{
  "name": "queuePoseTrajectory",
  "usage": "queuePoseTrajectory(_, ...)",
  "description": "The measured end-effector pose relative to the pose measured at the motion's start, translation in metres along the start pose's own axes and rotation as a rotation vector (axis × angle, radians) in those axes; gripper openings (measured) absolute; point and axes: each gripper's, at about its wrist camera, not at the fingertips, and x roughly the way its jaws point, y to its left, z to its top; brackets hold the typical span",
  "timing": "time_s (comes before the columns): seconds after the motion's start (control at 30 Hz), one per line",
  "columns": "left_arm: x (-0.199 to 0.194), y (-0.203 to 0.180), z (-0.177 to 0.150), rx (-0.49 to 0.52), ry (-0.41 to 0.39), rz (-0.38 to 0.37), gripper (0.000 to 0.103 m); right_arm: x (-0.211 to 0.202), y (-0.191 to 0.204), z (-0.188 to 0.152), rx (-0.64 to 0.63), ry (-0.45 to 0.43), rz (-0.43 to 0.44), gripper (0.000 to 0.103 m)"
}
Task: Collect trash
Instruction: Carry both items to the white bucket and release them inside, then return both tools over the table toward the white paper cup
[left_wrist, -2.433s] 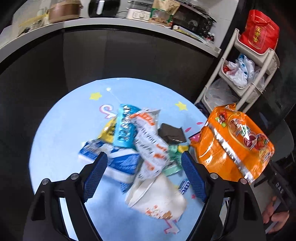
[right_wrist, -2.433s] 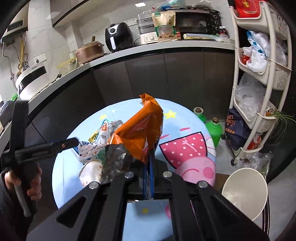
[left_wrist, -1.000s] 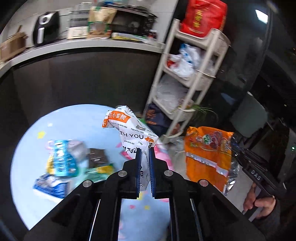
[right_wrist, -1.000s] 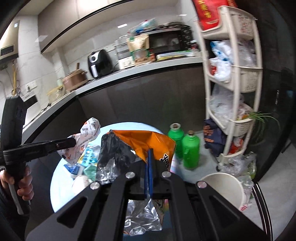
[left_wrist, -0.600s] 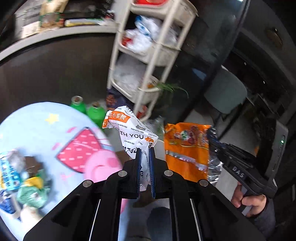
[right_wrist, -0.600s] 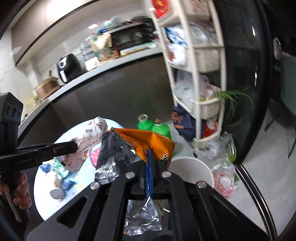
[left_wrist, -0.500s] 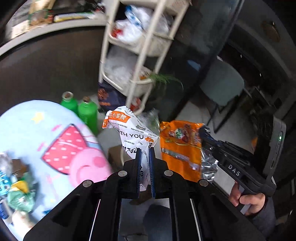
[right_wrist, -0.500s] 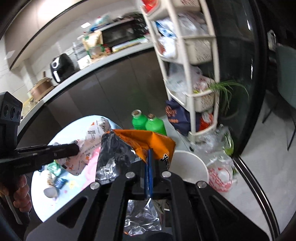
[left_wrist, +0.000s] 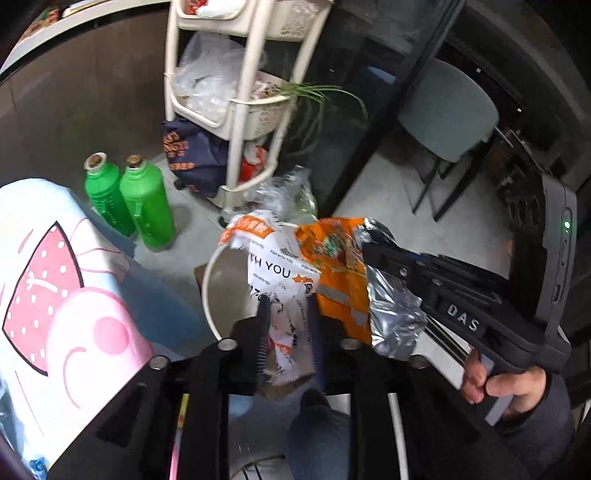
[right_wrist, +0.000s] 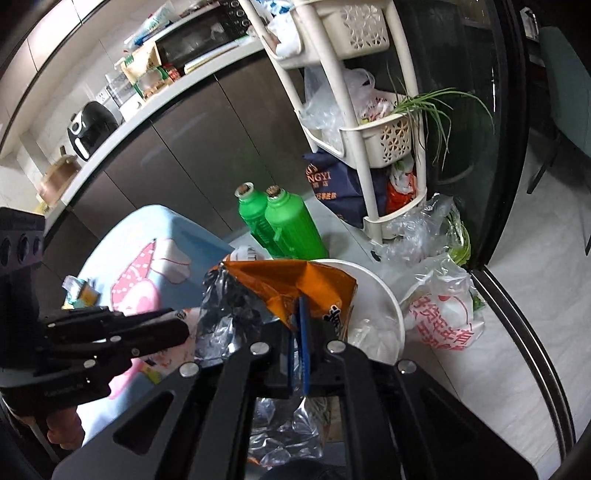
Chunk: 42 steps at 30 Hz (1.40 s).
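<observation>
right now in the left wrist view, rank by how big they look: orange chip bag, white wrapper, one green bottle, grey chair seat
1. orange chip bag
2. white wrapper, close to the bag in size, so that order is unsure
3. grey chair seat, farther off, so likely bigger than it looks
4. green bottle

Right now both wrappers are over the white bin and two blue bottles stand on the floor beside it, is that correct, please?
Not quite: the two bottles are green, not blue, as the right wrist view shows. The rest holds: the white wrapper and the orange wrapper are over the white bin, and the bottles stand on the floor beside it.
</observation>
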Motion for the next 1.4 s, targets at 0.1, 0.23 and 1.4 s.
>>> queuePoseTrajectory(0.1, 0.004, 0.004, 0.001, -0.021, -0.009, 0.027, 0.041, 0.010, 0.000, 0.001, -0.021, 0.014, -0.010, 0.048)
queuePoseTrajectory(0.23, -0.001, 0.010, 0.001, -0.036, -0.058, 0.088, 0.066, 0.015, 0.004, -0.002, -0.061, 0.019, -0.019, 0.068)
queuePoseTrajectory(1.4, -0.215, 0.047, -0.055, -0.272, -0.377, 0.388, 0.095, -0.081, 0.167, -0.006, -0.311, -0.082, 0.105, 0.100)
